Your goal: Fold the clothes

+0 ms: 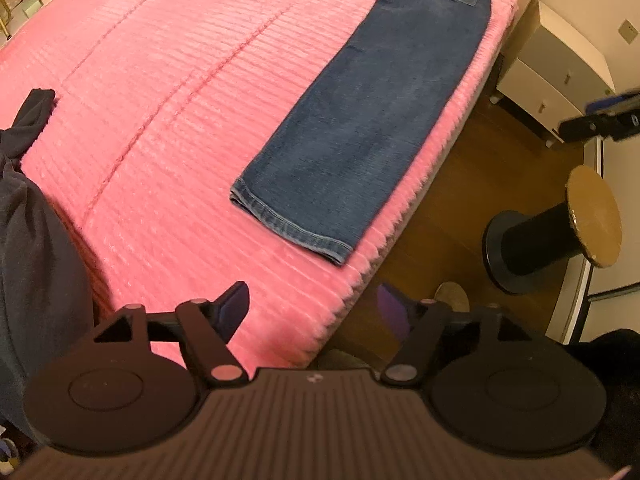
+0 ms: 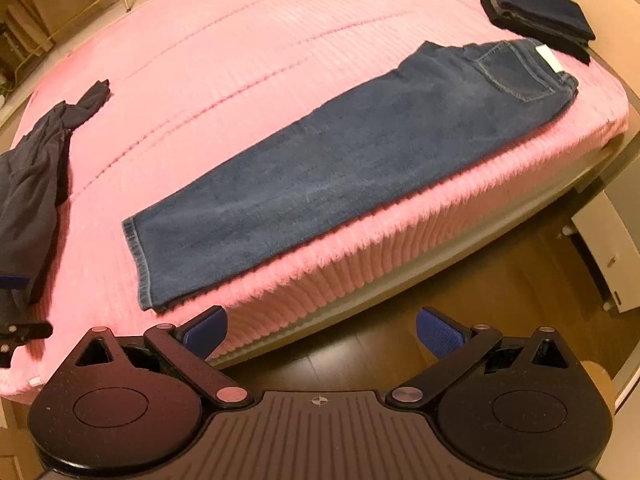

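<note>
Nearest the lens, the right claw (image 2: 320, 330) hangs wide open and empty just off the bed's edge, short of the hem of the jeans (image 2: 340, 168); the left claw (image 1: 316, 306) is equally spread, holding nothing. The jeans lie flat on the pink bedspread (image 2: 240, 40), already halved leg over leg, along the bed's near edge. Beyond their waistband sits a folded dark garment (image 2: 540, 16); a crumpled dark garment (image 2: 36, 176) lies past the hem. The next fold likely calls for pinching the hem corners and carrying them toward the waistband.

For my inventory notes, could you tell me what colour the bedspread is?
Pink, with a ribbed texture; the bedspread shows best in the right wrist view.
</note>
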`<state>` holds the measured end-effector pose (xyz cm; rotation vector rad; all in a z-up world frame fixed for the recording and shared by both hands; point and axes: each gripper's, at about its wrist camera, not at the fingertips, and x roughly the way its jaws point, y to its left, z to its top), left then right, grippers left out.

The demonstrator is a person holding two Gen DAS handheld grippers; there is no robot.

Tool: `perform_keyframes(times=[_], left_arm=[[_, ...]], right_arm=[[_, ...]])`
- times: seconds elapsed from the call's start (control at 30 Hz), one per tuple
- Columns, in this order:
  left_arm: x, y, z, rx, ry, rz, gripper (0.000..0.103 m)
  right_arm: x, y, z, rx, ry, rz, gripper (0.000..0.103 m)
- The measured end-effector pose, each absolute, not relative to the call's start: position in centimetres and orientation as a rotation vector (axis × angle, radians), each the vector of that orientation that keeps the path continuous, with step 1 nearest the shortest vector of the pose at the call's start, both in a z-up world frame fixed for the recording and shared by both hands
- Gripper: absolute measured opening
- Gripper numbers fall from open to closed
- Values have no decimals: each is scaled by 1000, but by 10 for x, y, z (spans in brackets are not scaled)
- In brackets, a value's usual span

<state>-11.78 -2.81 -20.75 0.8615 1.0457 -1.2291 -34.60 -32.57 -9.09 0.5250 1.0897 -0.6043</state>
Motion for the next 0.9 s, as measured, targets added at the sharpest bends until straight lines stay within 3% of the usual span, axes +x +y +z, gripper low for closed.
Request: perform_keyframes(times=[0.07,0.2,0.9], left_arm=[[-121,-27,-202,864,1041,-1222,84],[-124,-28,-195,881,1019,-1209,89],[-124,-29,-186,882,1009,-1201,90]], right_arm=[[-343,-325,-88,527,1091,-607,103],[-335,-325,-81,529,1090,-608,103],[-333,-311,-74,556,1110,-616,103]])
